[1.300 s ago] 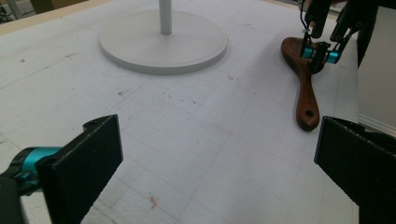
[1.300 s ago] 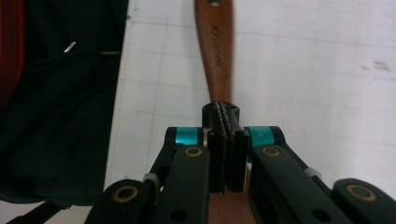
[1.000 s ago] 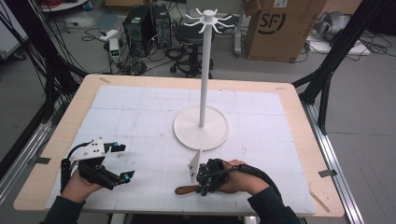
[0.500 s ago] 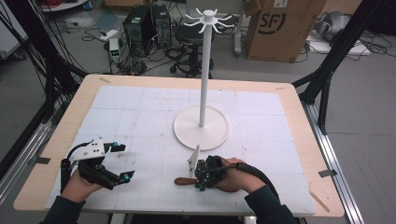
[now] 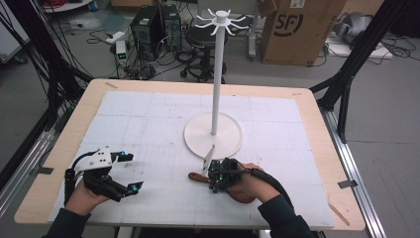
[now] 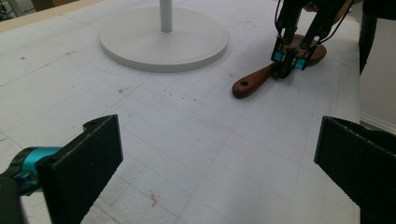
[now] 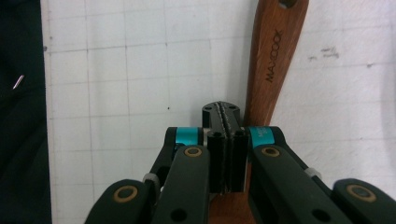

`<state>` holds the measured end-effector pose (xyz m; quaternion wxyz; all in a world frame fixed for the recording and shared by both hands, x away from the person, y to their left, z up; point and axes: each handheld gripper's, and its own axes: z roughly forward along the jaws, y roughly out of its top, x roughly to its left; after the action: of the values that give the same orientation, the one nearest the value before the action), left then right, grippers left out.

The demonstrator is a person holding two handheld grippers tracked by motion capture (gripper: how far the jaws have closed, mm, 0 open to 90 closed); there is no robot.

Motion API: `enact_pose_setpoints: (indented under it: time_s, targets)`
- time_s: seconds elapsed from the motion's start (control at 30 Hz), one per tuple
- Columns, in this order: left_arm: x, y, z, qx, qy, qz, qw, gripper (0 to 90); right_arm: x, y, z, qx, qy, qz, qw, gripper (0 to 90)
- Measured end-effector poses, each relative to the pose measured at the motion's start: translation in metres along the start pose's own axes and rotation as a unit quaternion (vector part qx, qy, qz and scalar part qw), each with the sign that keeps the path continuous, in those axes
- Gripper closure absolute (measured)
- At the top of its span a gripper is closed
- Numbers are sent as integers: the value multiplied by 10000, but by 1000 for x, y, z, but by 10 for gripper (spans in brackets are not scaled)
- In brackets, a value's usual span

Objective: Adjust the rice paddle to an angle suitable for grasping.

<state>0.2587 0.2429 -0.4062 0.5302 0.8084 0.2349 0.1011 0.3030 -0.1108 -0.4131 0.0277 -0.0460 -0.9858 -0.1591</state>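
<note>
A brown wooden spoon [image 5: 197,176] lies on the white mat in front of the stand, its handle end pointing left. My right gripper [image 5: 211,181] points down at the handle, jaws shut. In the right gripper view the pads [image 7: 225,112] are pressed together with nothing between them, and the handle [image 7: 273,56] runs just beside and under them. The left gripper view shows the right gripper [image 6: 286,70] touching the spoon [image 6: 252,83] near its bowl. My left gripper [image 5: 133,171] rests at the front left, open and empty, with its jaws [image 6: 219,163] wide apart.
A white stand [image 5: 213,134] with a round base and a tall pole topped by hooks is at the mat's middle, just behind the right hand. Its base [image 6: 163,39] is beyond the spoon. The wooden table edge [image 5: 29,208] runs around the mat.
The right hand, its gripper and the spoon have shifted a little away from the front edge, toward the stand's base. The left gripper has stayed where it was.
</note>
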Motion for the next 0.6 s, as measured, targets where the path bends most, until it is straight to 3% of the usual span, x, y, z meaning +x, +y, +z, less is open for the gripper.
enact_pose_setpoints:
  time_s: [0.17, 0.4, 0.6]
  targets:
    - [0, 0, 0, 8, 2, 12, 10000, 17, 2, -1, -7, -170, 85, 71, 9998, 889]
    - [0, 0, 1, 15, 2, 7, 10000, 17, 2, -4, -21, -424, -5, 452, 9981, 702]
    - [0, 0, 1, 23, -7, 13, 10000, 17, 4, -5, -27, -458, -146, 517, 9975, 600]
